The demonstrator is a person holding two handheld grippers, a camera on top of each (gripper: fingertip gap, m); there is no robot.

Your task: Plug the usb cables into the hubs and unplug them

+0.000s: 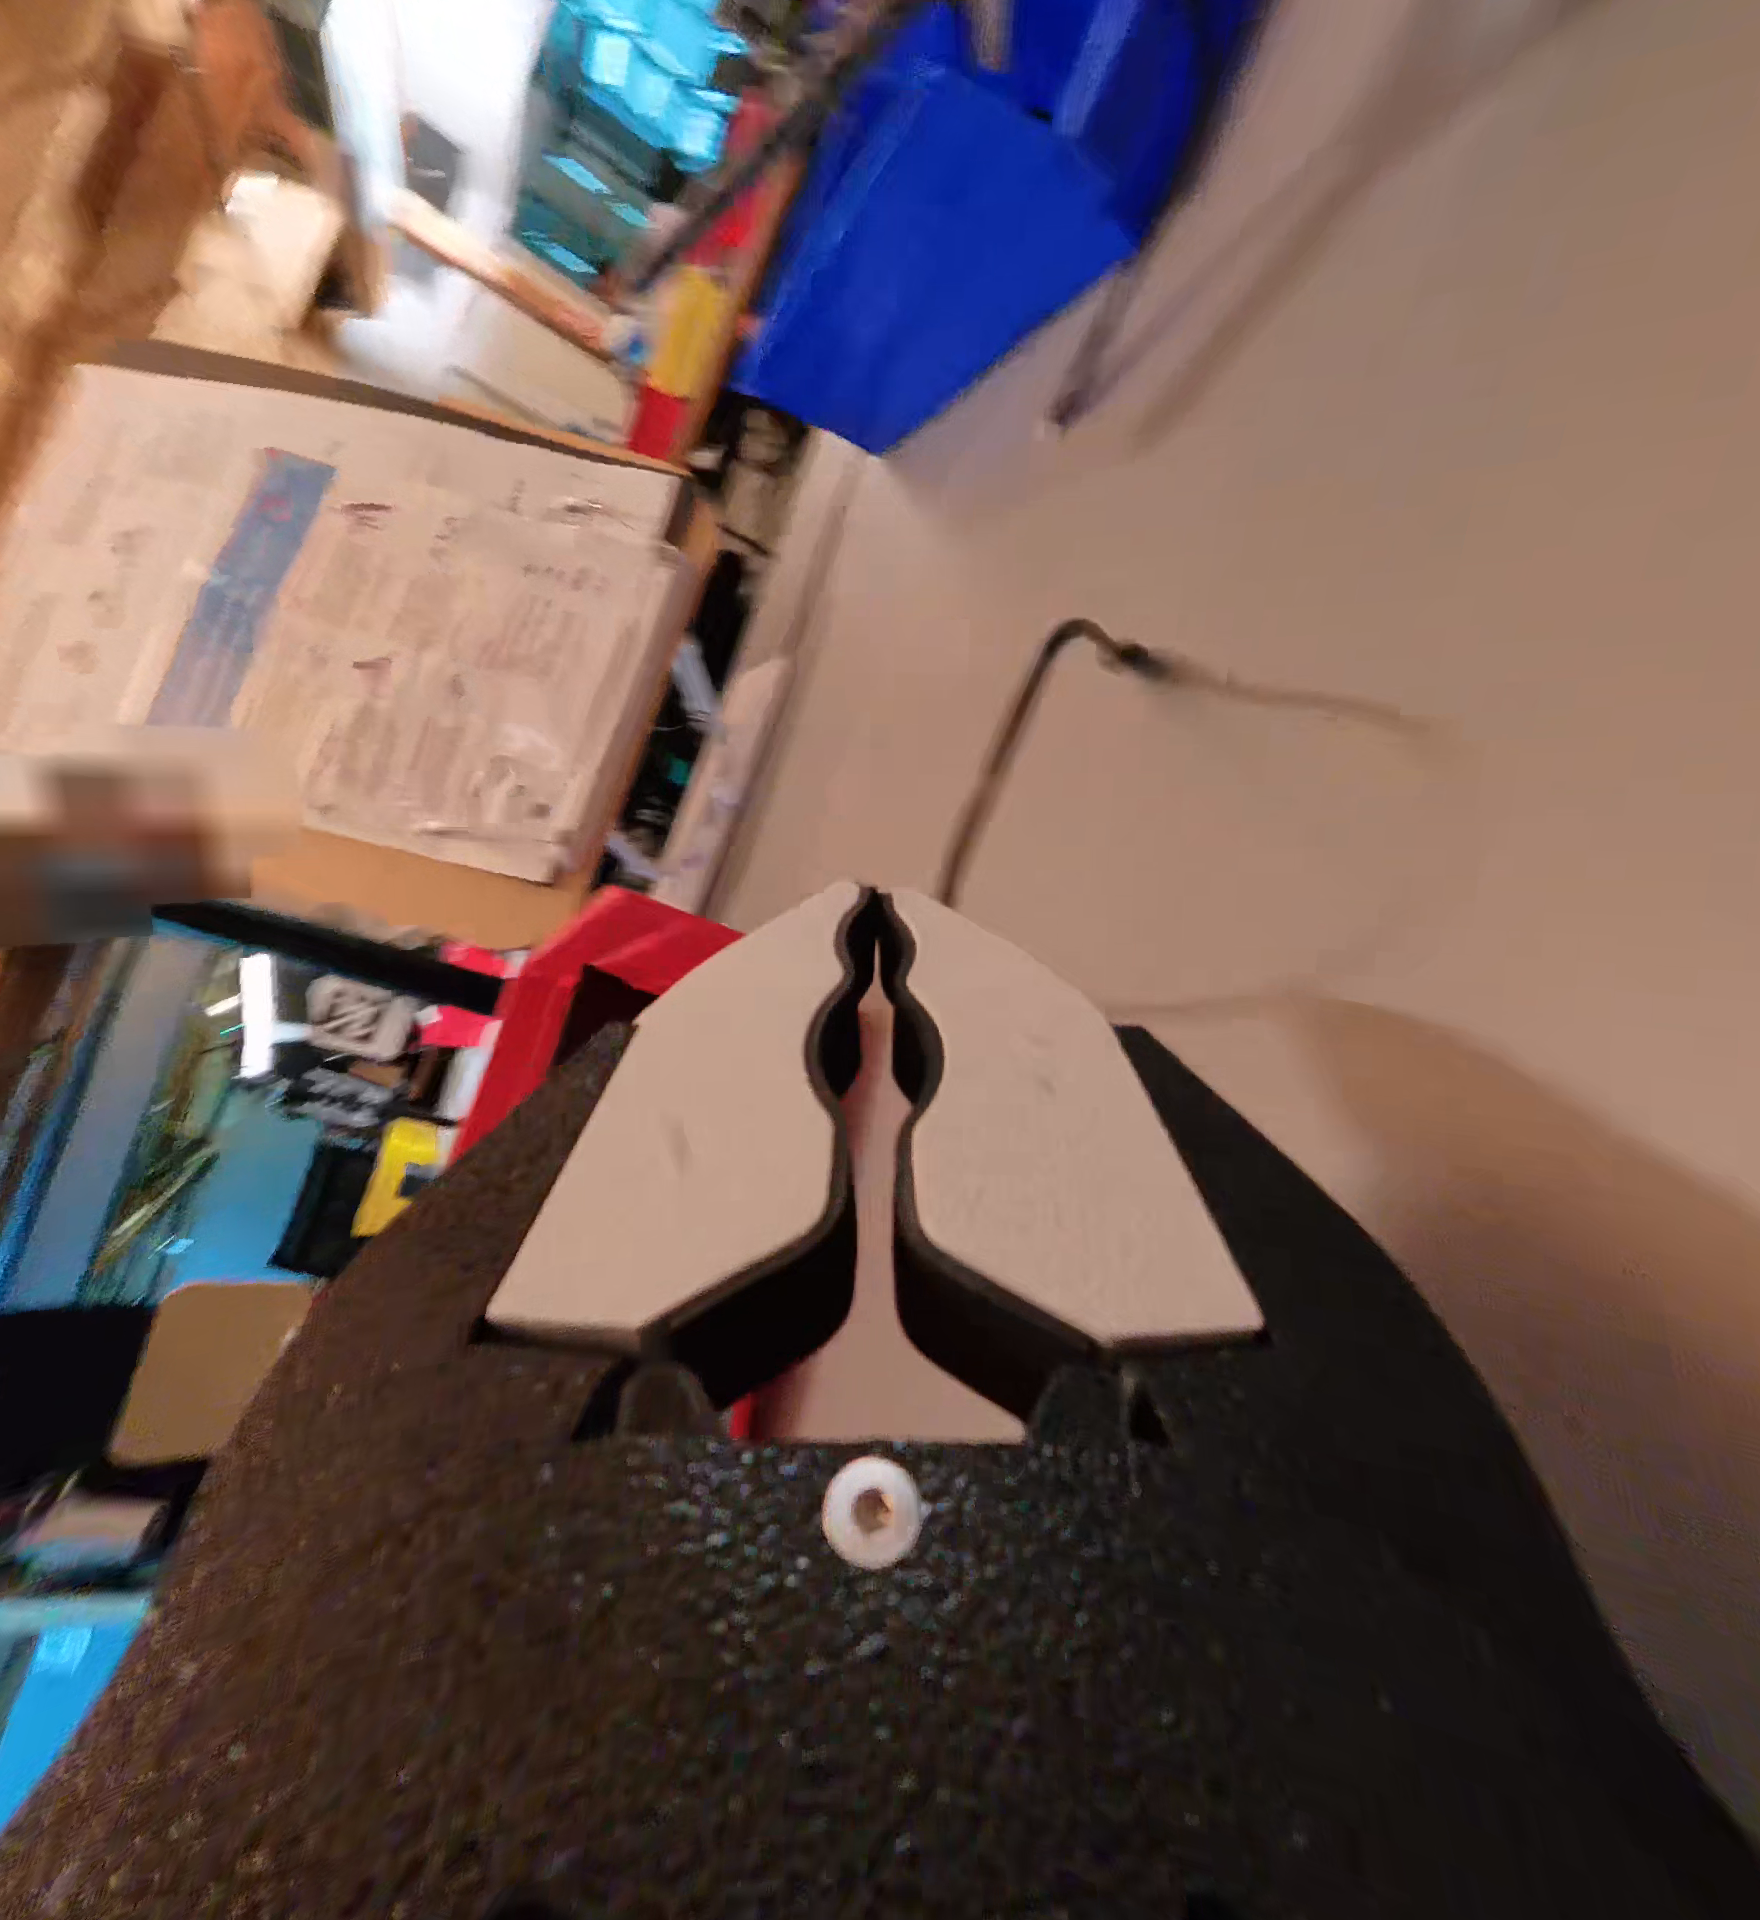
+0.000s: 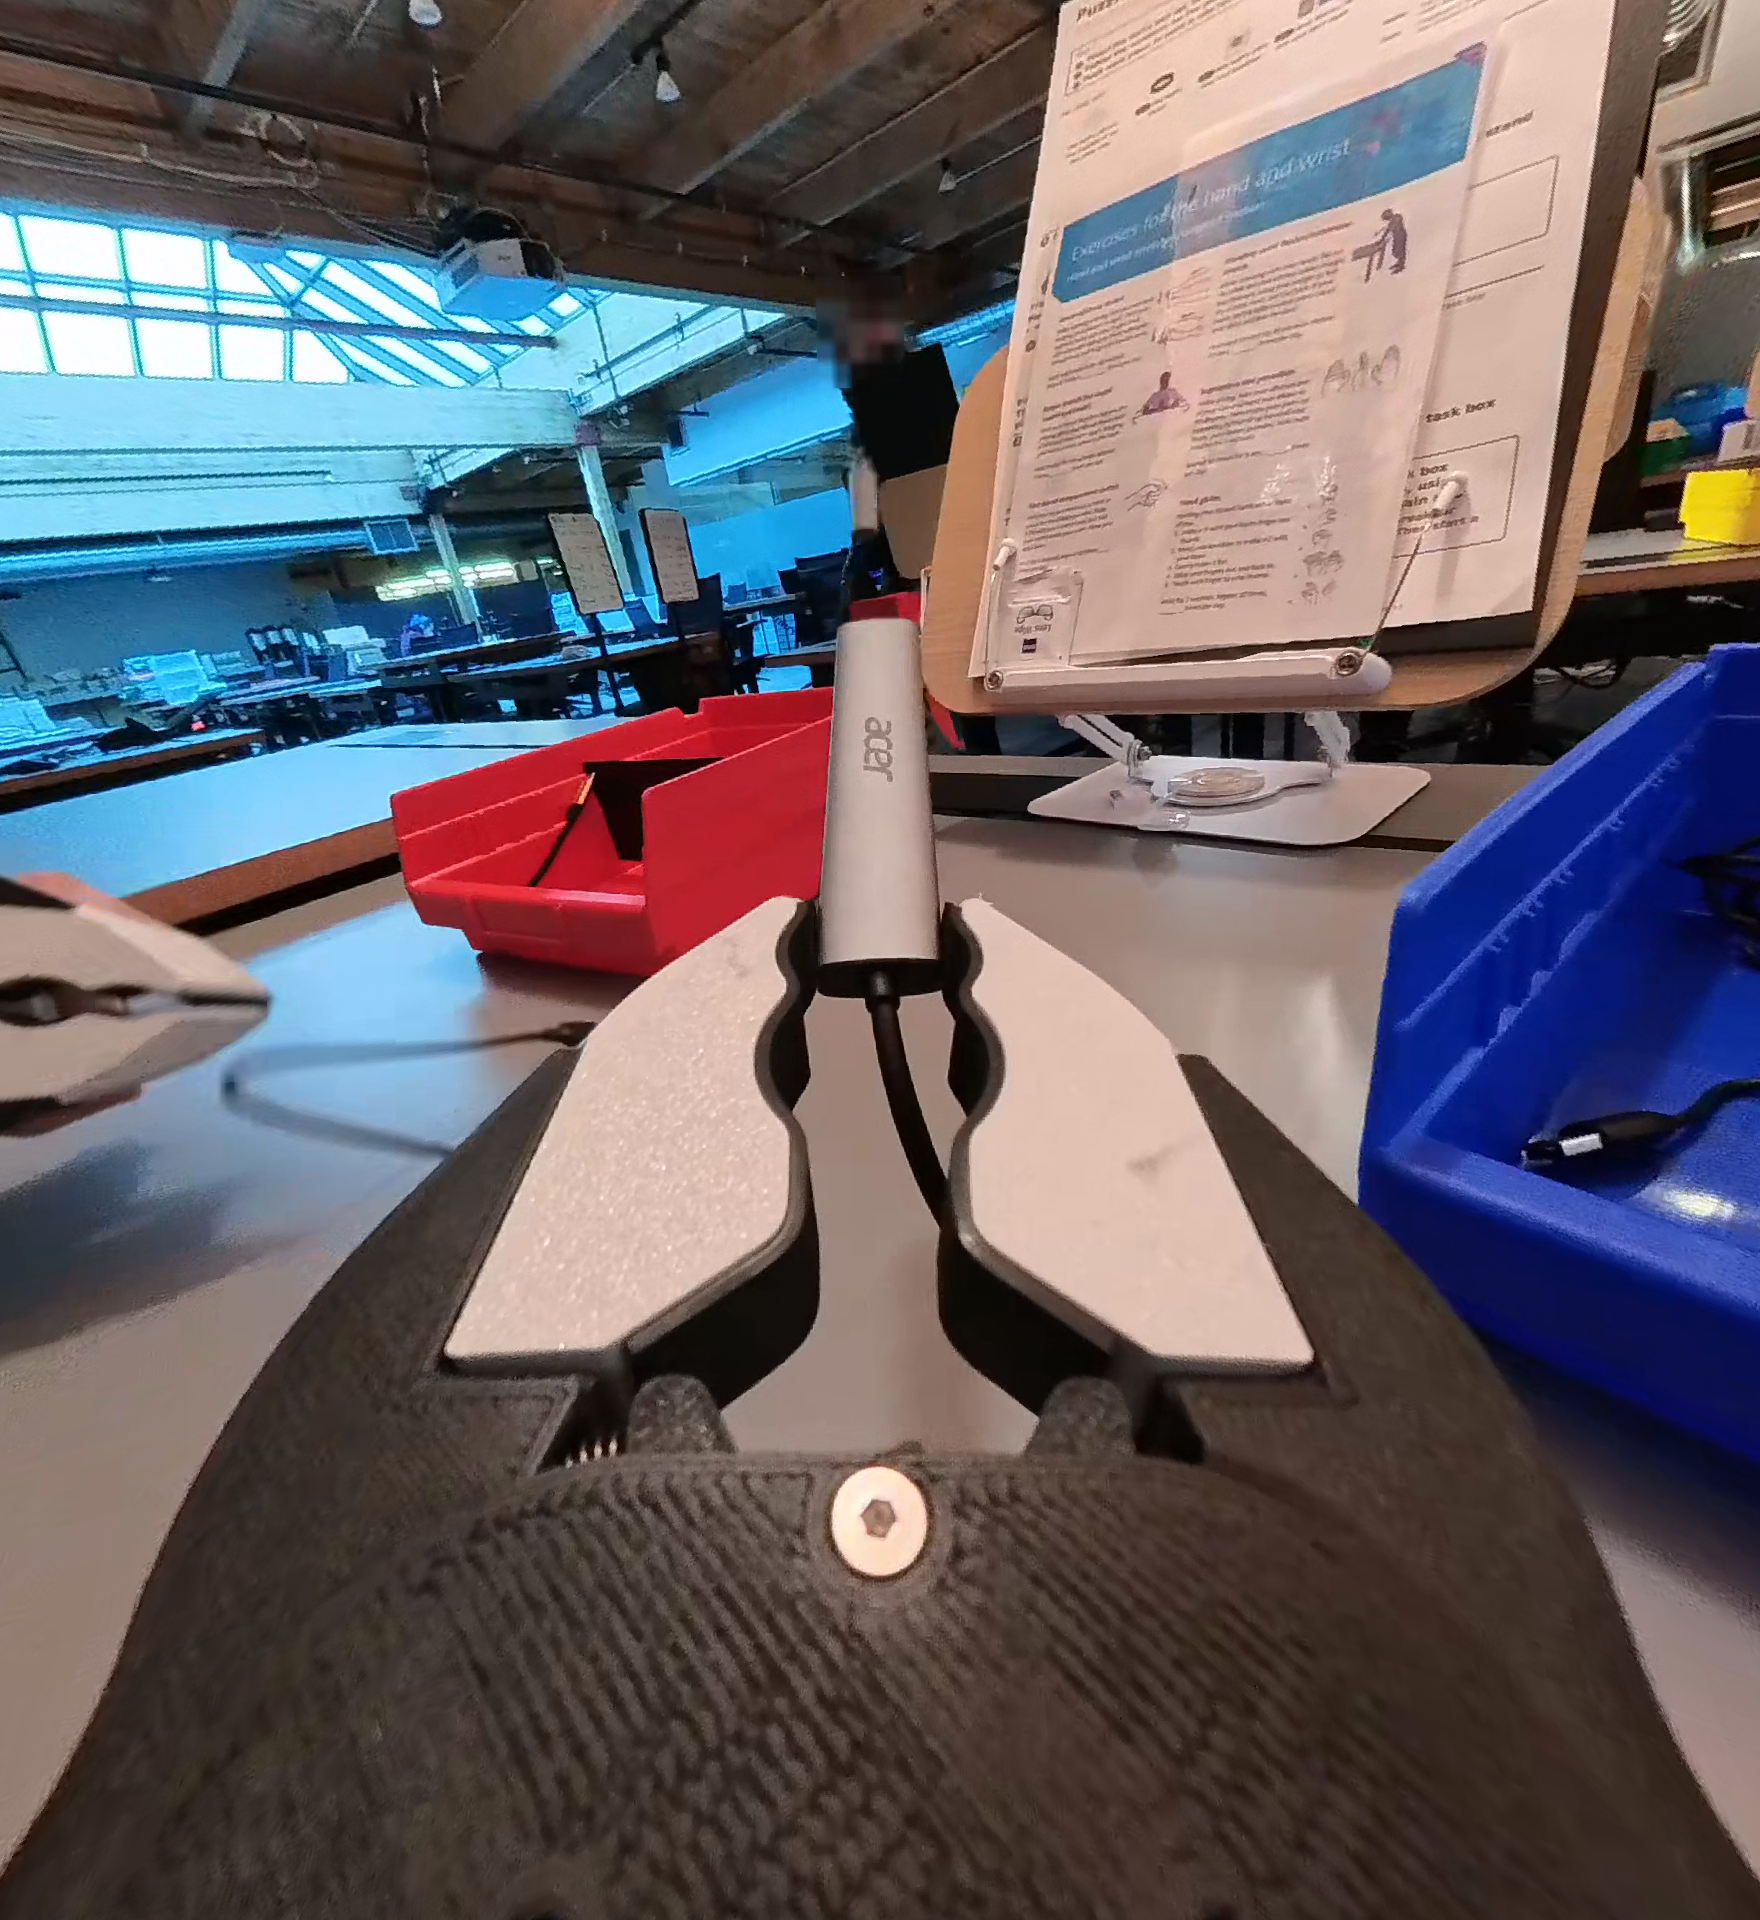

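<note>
Right gripper (image 2: 878, 940): I've got it pinching the hub (image 2: 876, 790) by its cord end, long axis pointing straight ahead.
Left gripper (image 1: 874, 914): pressed together, looks empty.
Cable (image 2: 377, 1060): on the table, between them, nearer left.

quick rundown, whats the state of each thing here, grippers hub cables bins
left gripper: jaws shut, apparently on a thin cable, blurred
right gripper: jaws shut on the hub
hub: silver, held upright off the table, own cord hanging between the jaws
red bin: on the table, a cable end inside
blue bin: on the table, loose black cables inside, unplugged
</note>
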